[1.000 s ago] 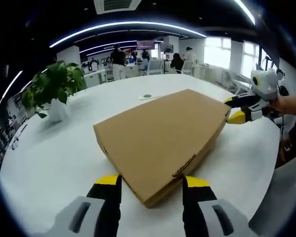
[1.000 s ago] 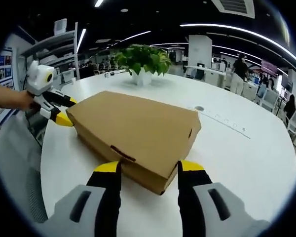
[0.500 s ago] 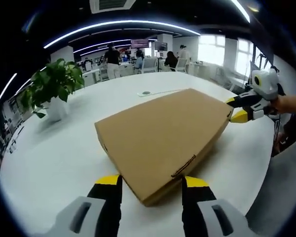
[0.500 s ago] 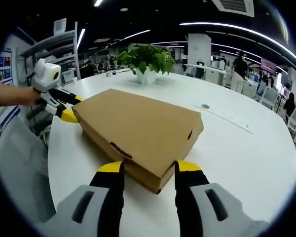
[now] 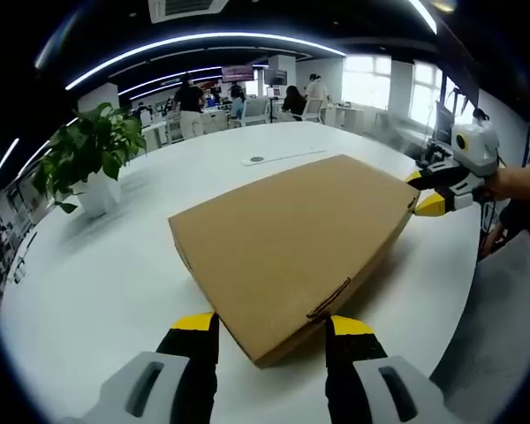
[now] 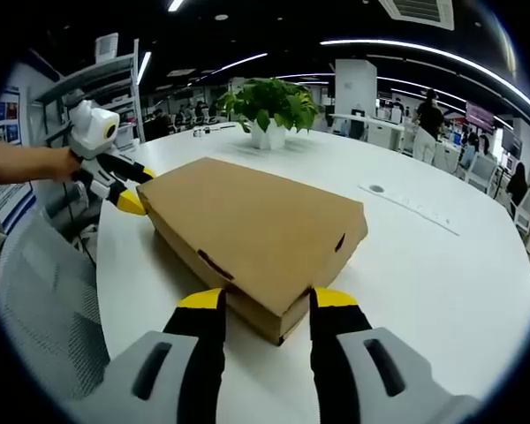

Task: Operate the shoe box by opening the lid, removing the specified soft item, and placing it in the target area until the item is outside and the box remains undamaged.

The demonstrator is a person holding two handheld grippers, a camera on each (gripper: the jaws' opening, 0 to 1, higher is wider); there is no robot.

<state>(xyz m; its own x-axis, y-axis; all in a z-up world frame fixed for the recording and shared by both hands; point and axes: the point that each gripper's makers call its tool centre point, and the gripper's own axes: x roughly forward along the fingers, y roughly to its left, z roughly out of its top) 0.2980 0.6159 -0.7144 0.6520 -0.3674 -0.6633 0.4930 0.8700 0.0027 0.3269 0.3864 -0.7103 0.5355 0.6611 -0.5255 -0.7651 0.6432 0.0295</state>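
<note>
In the left gripper view, the left gripper (image 5: 267,331) rises at six o'clock with its yellow-tipped jaws spread wide, one on either side of the nearest corner of the shoe box (image 5: 291,243); whether the tips touch the cardboard I cannot tell. In the right gripper view, the right gripper (image 6: 267,305) stands the same way at six o'clock, jaws wide apart and straddling the opposite corner of the same box. Each gripper also appears in the other's view at the box's far corner: the right one at three o'clock in the left gripper view, the left one at ten o'clock in the right gripper view.

The shoe box lies flat in the middle of the round white table (image 5: 97,283), lid fully down, slots and tab closed. The soft item is presumably inside; nothing of it is visible. So the task looks barely begun: the lid is yet to be lifted, the item yet to be taken out and set down.

Farther off, a potted plant (image 5: 88,159) stands on the table at ten o'clock in the left gripper view, with people beyond in the office.
</note>
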